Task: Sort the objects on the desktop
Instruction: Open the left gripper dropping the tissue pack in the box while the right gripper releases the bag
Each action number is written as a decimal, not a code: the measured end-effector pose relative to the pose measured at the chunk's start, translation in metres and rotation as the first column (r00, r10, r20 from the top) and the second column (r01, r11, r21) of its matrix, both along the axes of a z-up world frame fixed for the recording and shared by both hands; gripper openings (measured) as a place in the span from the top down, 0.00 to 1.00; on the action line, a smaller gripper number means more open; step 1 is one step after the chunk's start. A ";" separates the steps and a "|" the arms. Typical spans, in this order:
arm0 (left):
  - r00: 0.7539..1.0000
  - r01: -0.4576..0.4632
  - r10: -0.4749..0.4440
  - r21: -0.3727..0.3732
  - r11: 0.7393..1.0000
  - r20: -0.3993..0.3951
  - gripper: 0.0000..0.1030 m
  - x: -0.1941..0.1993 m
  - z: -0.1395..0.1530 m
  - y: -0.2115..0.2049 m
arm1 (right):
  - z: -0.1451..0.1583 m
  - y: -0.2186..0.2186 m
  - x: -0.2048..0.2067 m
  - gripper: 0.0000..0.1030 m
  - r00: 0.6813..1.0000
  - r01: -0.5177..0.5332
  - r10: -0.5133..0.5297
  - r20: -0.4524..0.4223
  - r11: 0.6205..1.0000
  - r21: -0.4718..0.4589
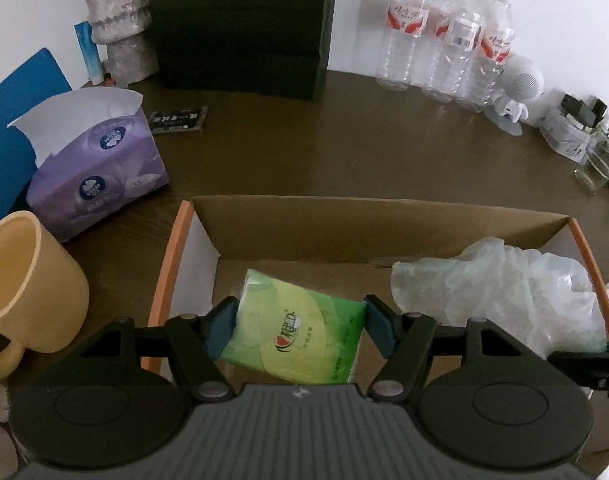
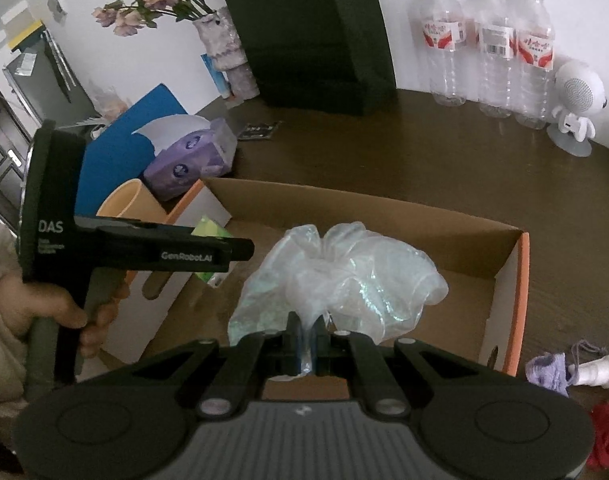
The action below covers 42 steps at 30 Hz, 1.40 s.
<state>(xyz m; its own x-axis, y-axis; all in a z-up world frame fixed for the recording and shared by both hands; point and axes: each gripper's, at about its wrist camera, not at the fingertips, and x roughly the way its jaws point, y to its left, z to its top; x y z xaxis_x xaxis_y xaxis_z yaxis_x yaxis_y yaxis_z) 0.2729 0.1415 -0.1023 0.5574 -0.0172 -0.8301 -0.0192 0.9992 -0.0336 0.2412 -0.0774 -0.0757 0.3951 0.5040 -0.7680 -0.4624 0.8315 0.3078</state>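
Observation:
My left gripper (image 1: 300,324) is shut on a green tissue pack (image 1: 296,336) and holds it inside the open cardboard box (image 1: 344,220), at its left half. My right gripper (image 2: 306,340) is shut on a crumpled clear plastic bag (image 2: 344,276) and holds it over the box (image 2: 384,208), right of the tissue pack (image 2: 210,232). The bag also shows in the left wrist view (image 1: 504,292) at the box's right side. The left gripper's body (image 2: 144,252) shows in the right wrist view, held by a hand.
A yellow mug (image 1: 28,288), a purple tissue box (image 1: 100,176) and a blue folder (image 1: 12,120) stand left of the box. A black box (image 1: 240,24), a vase (image 1: 120,20), several water bottles (image 1: 444,36), a white speaker figure (image 1: 516,88) and glass jars (image 1: 596,156) line the back.

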 end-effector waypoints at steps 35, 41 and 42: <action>1.000 -0.016 0.015 0.109 0.994 0.004 0.06 0.019 -0.013 -0.010 | -0.042 0.000 0.027 0.60 0.987 0.074 -0.075 -0.145 0.997 -0.015; 1.000 -0.018 0.016 0.123 0.992 0.019 0.00 0.016 -0.007 -0.014 | -0.039 -0.001 0.022 0.56 0.987 0.074 -0.076 -0.140 0.997 -0.016; 1.000 -0.019 0.017 0.118 0.993 0.023 0.00 0.015 -0.006 -0.014 | -0.038 -0.001 0.021 0.54 0.988 0.073 -0.075 -0.139 0.997 -0.017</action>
